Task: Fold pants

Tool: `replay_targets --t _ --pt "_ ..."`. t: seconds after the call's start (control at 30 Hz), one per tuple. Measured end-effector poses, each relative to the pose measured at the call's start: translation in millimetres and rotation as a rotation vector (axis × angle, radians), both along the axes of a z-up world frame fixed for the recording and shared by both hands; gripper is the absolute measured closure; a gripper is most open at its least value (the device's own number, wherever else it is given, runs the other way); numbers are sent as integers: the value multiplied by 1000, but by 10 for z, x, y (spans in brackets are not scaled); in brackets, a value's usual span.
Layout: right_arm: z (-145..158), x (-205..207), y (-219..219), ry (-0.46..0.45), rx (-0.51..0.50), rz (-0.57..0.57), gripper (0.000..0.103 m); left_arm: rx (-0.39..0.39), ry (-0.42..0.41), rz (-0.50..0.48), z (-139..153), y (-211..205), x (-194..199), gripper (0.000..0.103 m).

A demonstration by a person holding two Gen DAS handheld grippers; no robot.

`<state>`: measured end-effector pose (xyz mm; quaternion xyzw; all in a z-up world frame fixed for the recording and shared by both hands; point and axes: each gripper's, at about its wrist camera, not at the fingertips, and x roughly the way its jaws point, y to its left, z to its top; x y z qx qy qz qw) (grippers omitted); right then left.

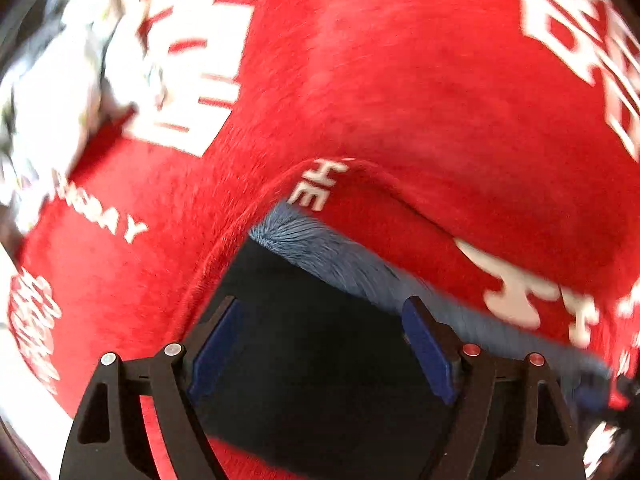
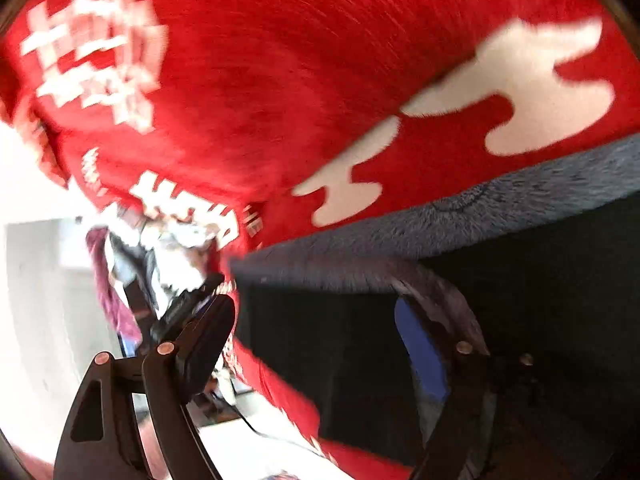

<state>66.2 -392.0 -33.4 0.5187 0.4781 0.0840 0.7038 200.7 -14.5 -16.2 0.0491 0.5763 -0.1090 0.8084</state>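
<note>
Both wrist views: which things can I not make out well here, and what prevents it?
- Dark garment, left view: too dark under the open left gripper; its shape is unreadable.
- White lettering on the red fleecy blanket, right view: motion blur makes it illegible.
- Cluttered items past the blanket's edge, right view: blurred, small.
- Grey-blue fleecy edge: runs into blur at the right.
- Right gripper: open, far finger blurred.

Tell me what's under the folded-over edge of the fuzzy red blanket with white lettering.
Its grey-blue fleece underside shows where the fuzzy red blanket flips up, with a flat black fabric lying below, probably the pants. How far that fabric reaches under the red blanket is covered.
</note>
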Motion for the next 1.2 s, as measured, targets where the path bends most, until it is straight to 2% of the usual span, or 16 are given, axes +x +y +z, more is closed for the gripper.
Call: replay_targets --t 0.1,0.23,0.33,0.43,0.5,0.6,0.67,0.73,0.8,0.83,0.87,0.93,0.97,1.0,1.1,1.2 --pt "239 -439 -88 -6 -67 -5 18 -2 44 -155 116 -331 -339 20" --pt "324 -1342 -374 72 -135 -77 18 -56 214 -396 -10 -1049 -1126 20" --pt "192 -2128 -518 168 -110 -186 18 -121 347 -543 -206 -1653 -1783 20" --pt "76 -2920 -570 285 -117 -267 18 -170 437 -655 -361 -2133 -2281 20" --pt "-18 -3415 -518 363 -136 -326 18 -162 463 -701 -424 -2309 -2524 20" --pt "-209 -4023 -408 430 -97 -437 18 -152 504 -756 -561 -2506 -2752 20" --pt "-347 -4263 -307 445 -73 -491 19 -154 514 -790 -613 -2579 -2893 20" --pt "-536 -4474 -198 428 -7 -563 21 -125 496 -825 -655 -2604 -3004 20" --pt "-755 -4588 -91 359 100 -624 25 -124 477 -830 -683 -2615 -3075 20" --pt "-839 -4603 -52 333 136 -640 31 -133 464 -831 -688 -2622 -3103 20" --pt "-919 -4621 -16 316 168 -656 52 -138 457 -831 -680 -2591 -3108 20" --pt "-1032 -4691 50 289 231 -720 77 -153 440 -841 -665 -2603 -3130 20" --pt "-1004 -4688 74 265 245 -750 88 -164 442 -847 -659 -2621 -3133 24" --pt "-922 -4703 86 225 257 -776 88 -180 450 -851 -645 -2634 -3137 39" --pt "-514 -4641 -9 123 242 -783 88 -221 453 -845 -521 -2692 -3118 40" --pt "-128 -4444 -309 42 203 -745 88 -270 429 -815 -342 -2785 -3033 40"
